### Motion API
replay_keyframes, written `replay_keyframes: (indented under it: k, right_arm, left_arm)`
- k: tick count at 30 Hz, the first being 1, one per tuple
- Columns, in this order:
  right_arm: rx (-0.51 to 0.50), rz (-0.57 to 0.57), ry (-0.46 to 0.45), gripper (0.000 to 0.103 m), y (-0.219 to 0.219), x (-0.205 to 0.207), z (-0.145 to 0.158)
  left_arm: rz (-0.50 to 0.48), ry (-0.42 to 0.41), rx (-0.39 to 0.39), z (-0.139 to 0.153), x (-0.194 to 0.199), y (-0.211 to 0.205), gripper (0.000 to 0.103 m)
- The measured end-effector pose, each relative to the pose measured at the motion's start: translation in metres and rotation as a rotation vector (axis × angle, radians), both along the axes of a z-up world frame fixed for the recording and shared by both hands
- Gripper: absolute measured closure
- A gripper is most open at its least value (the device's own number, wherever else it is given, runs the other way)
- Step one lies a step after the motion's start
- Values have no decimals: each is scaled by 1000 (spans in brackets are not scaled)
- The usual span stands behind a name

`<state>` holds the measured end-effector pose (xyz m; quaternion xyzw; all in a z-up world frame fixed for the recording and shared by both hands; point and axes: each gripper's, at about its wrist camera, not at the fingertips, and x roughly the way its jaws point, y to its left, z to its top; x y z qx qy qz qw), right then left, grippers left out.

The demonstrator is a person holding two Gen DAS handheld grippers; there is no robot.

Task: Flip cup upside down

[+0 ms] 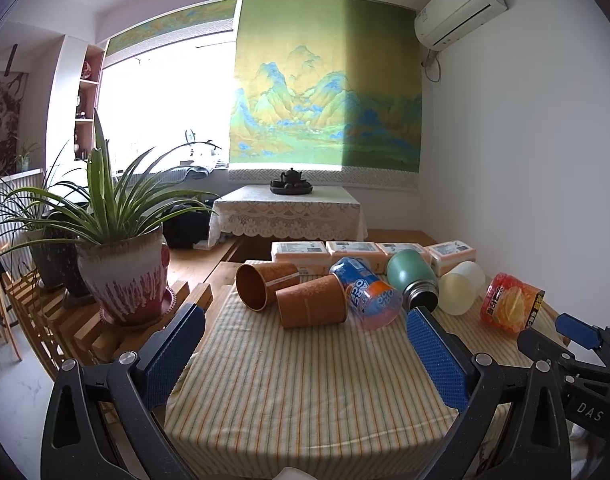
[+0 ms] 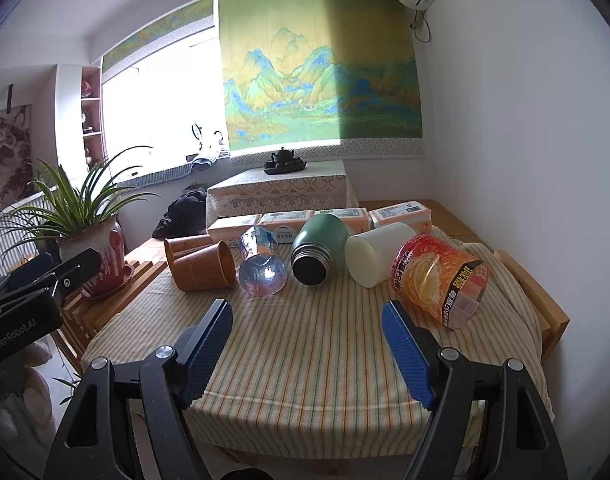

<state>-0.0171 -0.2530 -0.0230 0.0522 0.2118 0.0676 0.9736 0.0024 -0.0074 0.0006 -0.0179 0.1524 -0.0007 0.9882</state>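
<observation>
Two brown paper cups point(image 1: 311, 300) lie on their sides, touching, on the striped worktop point(image 1: 305, 380). The left hand-held gripper point(image 1: 305, 344) and right hand-held gripper point(image 2: 305, 340) gape wide, holding nothing.

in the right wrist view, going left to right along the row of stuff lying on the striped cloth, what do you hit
near brown cup → clear blue-label cup → green flask → white cup → orange jar. A second brown cup overlaps behind the first, so its place is unclear.
</observation>
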Motion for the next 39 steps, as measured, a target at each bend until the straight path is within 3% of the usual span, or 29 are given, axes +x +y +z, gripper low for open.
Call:
replay_keyframes:
  k: [39]
  right_arm:
    - [-10,31,24,29,6,5,-4]
  left_arm:
    - [-9,16,3,-4,7,2,1]
